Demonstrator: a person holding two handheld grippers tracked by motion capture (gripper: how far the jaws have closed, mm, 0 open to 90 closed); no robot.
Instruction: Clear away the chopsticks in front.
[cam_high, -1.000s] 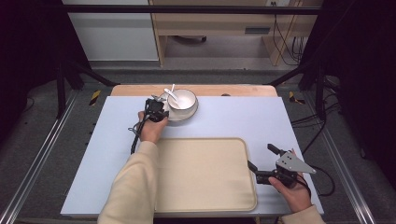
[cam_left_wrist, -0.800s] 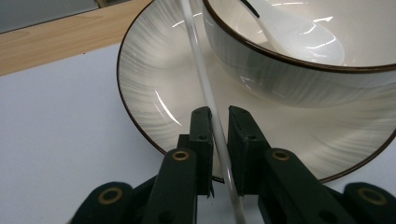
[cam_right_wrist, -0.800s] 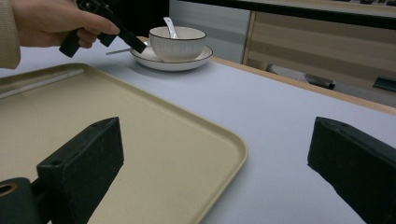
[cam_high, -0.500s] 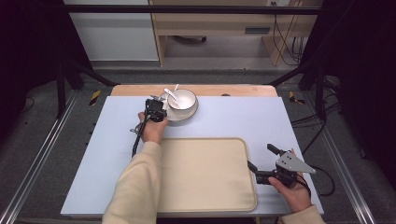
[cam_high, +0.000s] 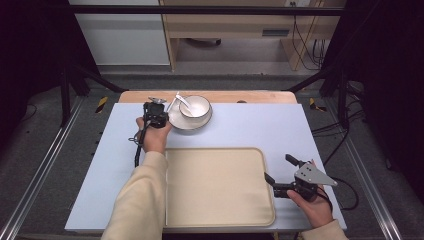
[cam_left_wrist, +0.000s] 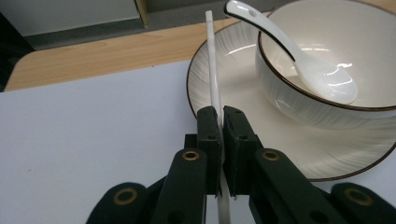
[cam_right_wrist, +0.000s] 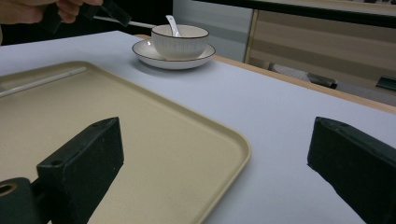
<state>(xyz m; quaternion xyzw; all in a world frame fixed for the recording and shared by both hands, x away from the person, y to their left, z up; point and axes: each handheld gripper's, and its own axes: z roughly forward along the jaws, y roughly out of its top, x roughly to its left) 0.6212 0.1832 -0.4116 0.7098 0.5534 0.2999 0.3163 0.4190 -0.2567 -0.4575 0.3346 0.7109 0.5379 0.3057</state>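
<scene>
My left gripper (cam_high: 158, 107) is shut on a thin white chopstick (cam_left_wrist: 214, 79) and holds it just left of a white plate (cam_high: 176, 121). The chopstick points away from me, past the plate's rim. On the plate stands a white bowl (cam_left_wrist: 327, 100) with a white spoon (cam_left_wrist: 322, 74) leaning in it. A second white chopstick (cam_right_wrist: 42, 80) lies on the beige tray (cam_high: 215, 200) near its left edge. My right gripper (cam_high: 276, 168) rests open at the tray's right edge, with nothing between its fingers.
The tray lies on a pale blue mat (cam_high: 260, 125) that covers a wooden table (cam_high: 250, 96). Black frame rails (cam_high: 40, 165) run along both sides. A cabinet and cables (cam_high: 305, 45) stand on the floor beyond the table.
The left gripper has shifted slightly left and risen with the chopstick in its jaws. The right gripper has kept still.
</scene>
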